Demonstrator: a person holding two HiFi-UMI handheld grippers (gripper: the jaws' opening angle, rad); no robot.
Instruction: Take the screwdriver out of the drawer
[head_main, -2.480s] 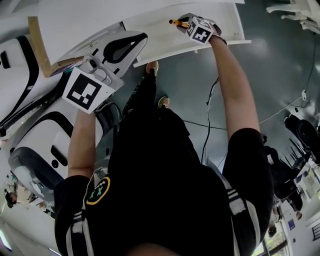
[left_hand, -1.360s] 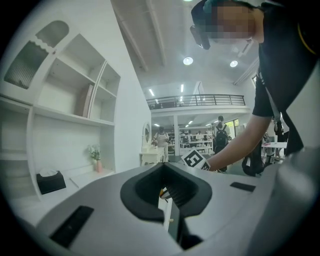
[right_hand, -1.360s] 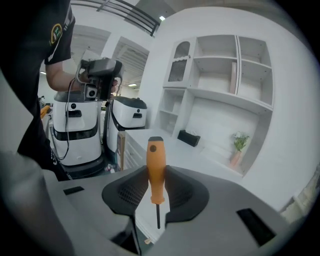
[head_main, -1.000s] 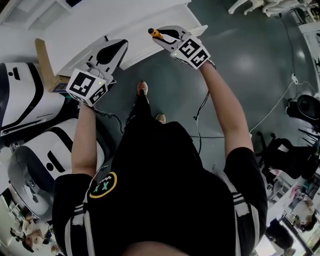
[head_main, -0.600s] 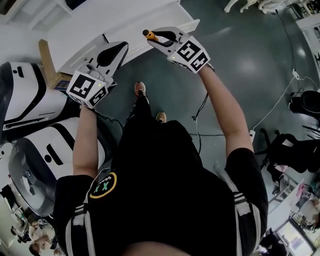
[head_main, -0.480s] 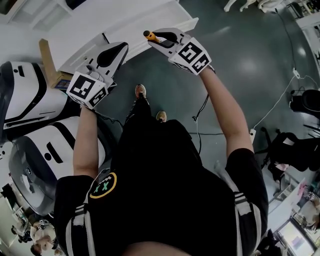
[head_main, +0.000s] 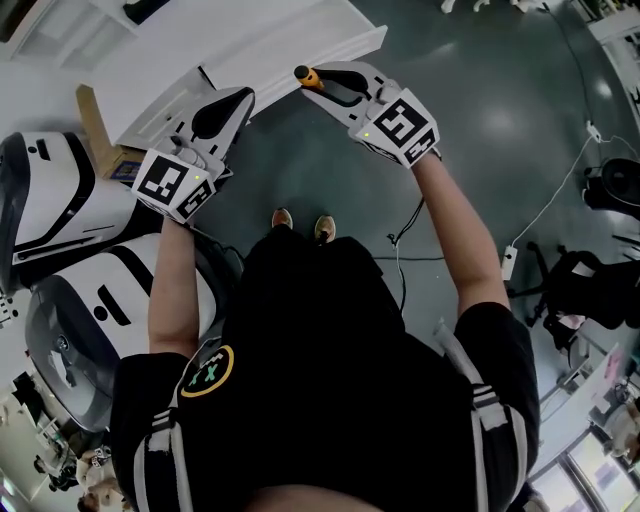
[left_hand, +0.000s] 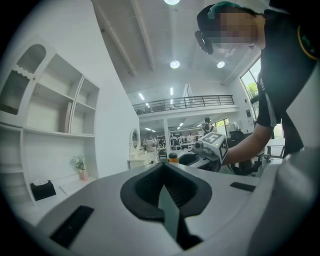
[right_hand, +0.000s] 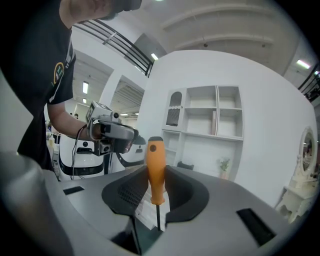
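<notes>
Draws the right gripper (head_main: 325, 82), clenched on the upright orange-handled screwdriver (right_hand: 155, 167), back and up to just off the edge of the white cabinet (head_main: 270, 35) reached into earlier, keeps the left gripper (head_main: 232, 102) pressed together on nothing, and thereby seems to finish the removal.

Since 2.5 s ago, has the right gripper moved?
Yes. The right gripper, shut on the screwdriver, has pulled back off the white cabinet towards the person, now at its edge.
</notes>
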